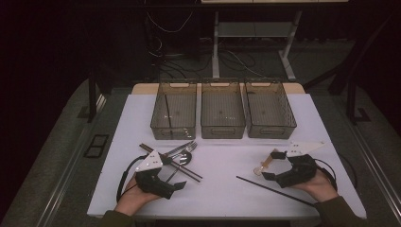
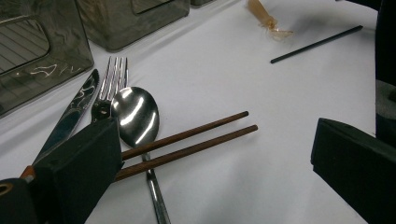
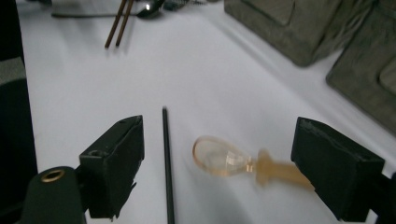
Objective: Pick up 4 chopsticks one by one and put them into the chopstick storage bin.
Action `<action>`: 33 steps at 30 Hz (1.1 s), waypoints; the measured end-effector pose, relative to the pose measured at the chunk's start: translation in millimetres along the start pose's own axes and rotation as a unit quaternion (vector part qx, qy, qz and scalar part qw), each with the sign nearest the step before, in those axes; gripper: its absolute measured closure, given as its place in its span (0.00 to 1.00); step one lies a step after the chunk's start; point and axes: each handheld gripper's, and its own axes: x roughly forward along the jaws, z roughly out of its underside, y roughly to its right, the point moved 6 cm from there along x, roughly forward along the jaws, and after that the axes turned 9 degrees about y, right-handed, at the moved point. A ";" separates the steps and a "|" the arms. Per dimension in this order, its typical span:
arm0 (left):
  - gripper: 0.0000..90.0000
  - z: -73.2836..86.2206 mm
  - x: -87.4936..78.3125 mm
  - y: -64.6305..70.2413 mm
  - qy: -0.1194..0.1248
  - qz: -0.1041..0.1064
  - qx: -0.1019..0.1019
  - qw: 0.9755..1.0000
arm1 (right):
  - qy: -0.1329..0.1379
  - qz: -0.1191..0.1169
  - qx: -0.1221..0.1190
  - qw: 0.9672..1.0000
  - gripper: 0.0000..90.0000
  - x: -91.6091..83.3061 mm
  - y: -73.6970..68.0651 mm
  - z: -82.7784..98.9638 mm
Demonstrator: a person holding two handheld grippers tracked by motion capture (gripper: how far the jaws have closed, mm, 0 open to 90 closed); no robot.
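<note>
My right gripper point(image 1: 271, 165) point(image 3: 224, 163) stands open low over the table, its jaws either side of a small amber plastic spoon point(image 1: 264, 166) point(image 3: 219, 158) without touching it. A black chopstick point(image 1: 274, 189) point(image 3: 166, 163) lies beside that spoon, inside the left jaw. My left gripper point(image 1: 174, 171) point(image 2: 215, 163) is open by a cutlery pile: a metal spoon point(image 2: 135, 114), a fork point(image 2: 109, 84), a knife point(image 2: 70, 116) and a pair of brown chopsticks point(image 1: 182, 168) point(image 2: 187, 144) lying across the spoon's handle. Nothing is held.
Three grey see-through bins point(image 1: 174, 127) point(image 1: 222, 130) point(image 1: 270, 130) stand in a row along the back of the white table point(image 1: 222, 189). Beyond the table are dark floor, cables and desk legs.
</note>
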 end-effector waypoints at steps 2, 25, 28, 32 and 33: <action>0.01 0.1 -0.4 -0.2 -0.003 0.000 0.003 1.000 | -0.005 -0.003 -0.003 1.000 0.26 -5.8 -2.3 7.2; 0.01 0.5 -0.5 0.2 -0.004 -0.001 0.002 1.000 | -0.094 -0.040 -0.004 0.995 0.84 -36.5 -12.2 67.4; 0.01 0.4 -0.5 0.4 -0.002 -0.001 0.002 1.000 | -0.107 -0.040 -0.015 0.993 0.87 -33.4 -13.7 70.3; 0.01 0.4 -0.1 0.6 -0.001 -0.001 0.002 1.000 | -0.109 -0.030 -0.033 0.993 0.94 -32.8 -14.0 70.6; 0.01 0.6 -0.1 0.6 -0.003 -0.001 0.003 1.000 | -0.110 -0.030 -0.036 0.993 0.94 -32.6 -14.4 70.5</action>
